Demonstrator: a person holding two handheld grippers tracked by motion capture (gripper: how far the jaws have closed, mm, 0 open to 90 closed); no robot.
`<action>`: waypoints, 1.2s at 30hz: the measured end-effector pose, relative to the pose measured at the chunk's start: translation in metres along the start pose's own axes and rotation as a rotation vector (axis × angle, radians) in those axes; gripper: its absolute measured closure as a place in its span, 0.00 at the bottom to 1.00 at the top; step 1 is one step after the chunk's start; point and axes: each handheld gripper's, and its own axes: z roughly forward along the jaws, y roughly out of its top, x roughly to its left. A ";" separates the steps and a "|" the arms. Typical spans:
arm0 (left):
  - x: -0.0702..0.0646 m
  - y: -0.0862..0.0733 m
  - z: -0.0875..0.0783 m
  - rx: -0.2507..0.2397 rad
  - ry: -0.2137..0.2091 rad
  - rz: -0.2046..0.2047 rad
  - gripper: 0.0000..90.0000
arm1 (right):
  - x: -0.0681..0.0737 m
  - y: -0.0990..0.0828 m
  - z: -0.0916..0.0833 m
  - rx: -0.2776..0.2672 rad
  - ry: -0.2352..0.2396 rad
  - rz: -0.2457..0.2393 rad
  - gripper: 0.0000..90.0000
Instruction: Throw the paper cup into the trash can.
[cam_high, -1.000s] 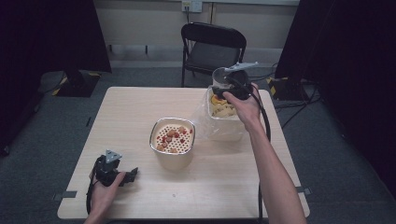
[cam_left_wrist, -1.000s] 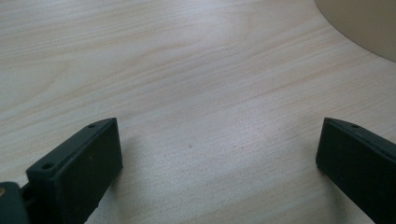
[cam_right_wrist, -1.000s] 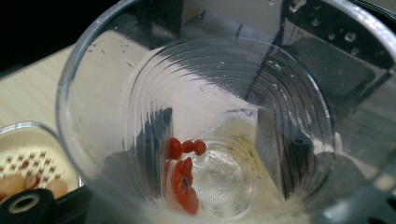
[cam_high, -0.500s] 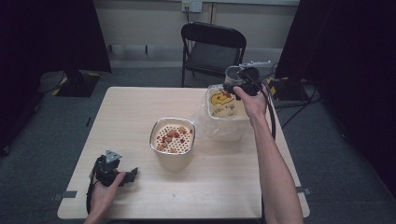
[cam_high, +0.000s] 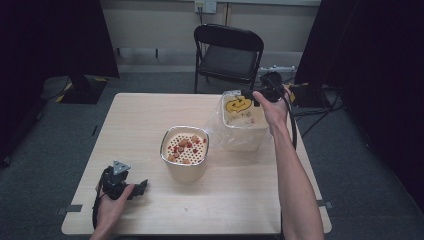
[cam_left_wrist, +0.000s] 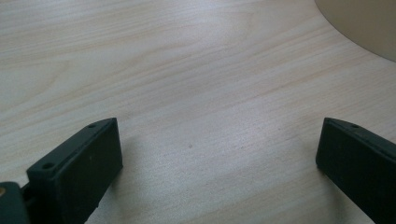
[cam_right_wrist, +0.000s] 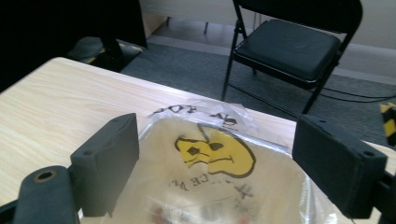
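A metal bowl (cam_high: 185, 155) with a perforated cream insert holding red and orange pieces stands mid-table. Behind it to the right sits a clear container lined with a plastic bag (cam_high: 241, 122) printed with a yellow face (cam_right_wrist: 215, 151). My right gripper (cam_high: 260, 92) hovers at the bag's far right rim, jaws open with nothing between them (cam_right_wrist: 217, 168). My left gripper (cam_high: 137, 187) rests low on the table near the front left, jaws wide open over bare wood (cam_left_wrist: 217, 149), the bowl's base (cam_left_wrist: 362, 23) at the upper right of its view.
A black folding chair (cam_high: 229, 52) stands beyond the table's far edge. Cables and equipment (cam_high: 305, 92) lie on the floor at the right. The wooden table (cam_high: 135, 125) has bare surface at the left and front.
My right gripper has drawn back from above the bag's contents toward its far right rim. The left gripper has stayed where it was.
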 end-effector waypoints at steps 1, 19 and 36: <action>0.000 0.000 0.000 0.000 0.000 0.000 0.00 | 0.000 0.000 -0.001 0.000 -0.002 -0.003 0.16; 0.000 0.000 0.000 0.000 0.003 -0.001 0.00 | 0.014 -0.030 -0.050 -0.066 0.135 -0.029 0.16; 0.000 0.000 0.000 0.001 0.002 -0.003 0.00 | 0.031 -0.111 -0.104 -0.044 0.149 -0.044 0.16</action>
